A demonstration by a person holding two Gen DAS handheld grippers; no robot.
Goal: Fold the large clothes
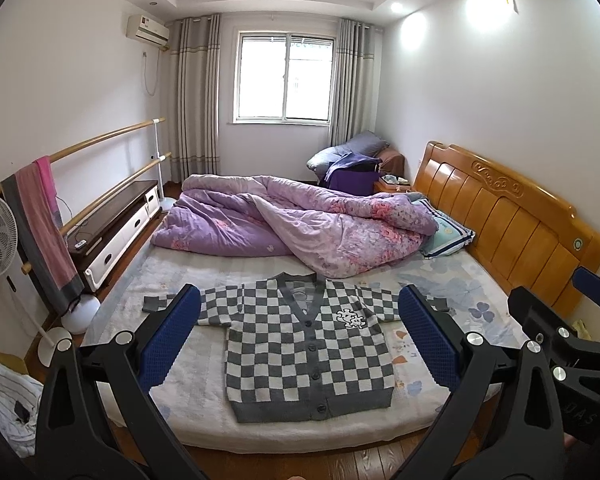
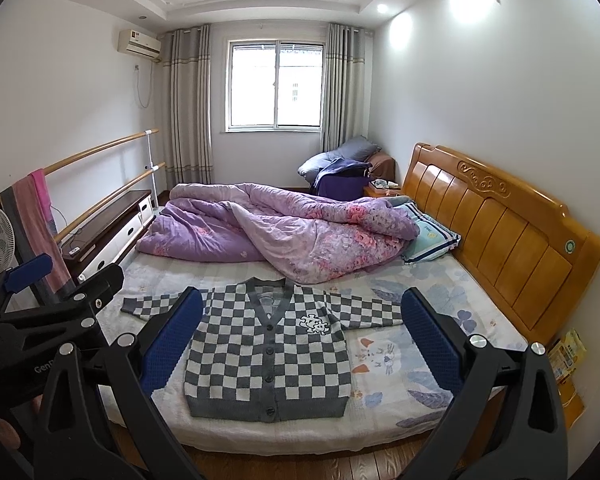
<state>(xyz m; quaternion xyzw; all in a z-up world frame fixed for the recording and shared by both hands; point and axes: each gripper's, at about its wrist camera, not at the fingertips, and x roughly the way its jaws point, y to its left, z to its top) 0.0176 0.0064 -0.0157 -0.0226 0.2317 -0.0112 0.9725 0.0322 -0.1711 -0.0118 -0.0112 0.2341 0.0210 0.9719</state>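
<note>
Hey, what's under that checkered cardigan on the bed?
The checkered cardigan lies flat, buttoned, on a pale floral bed sheet. The sheet shows all around it; whatever lies directly beneath the knit is covered.

Cardigan sleeves partly behind blue fingers.

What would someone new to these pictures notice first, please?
First, the grey-and-white checked cardigan laid flat, buttoned, sleeves out, on the near part of the bed. Behind it lies a crumpled purple quilt. Both open grippers, left and right, hover before the bed.
</note>
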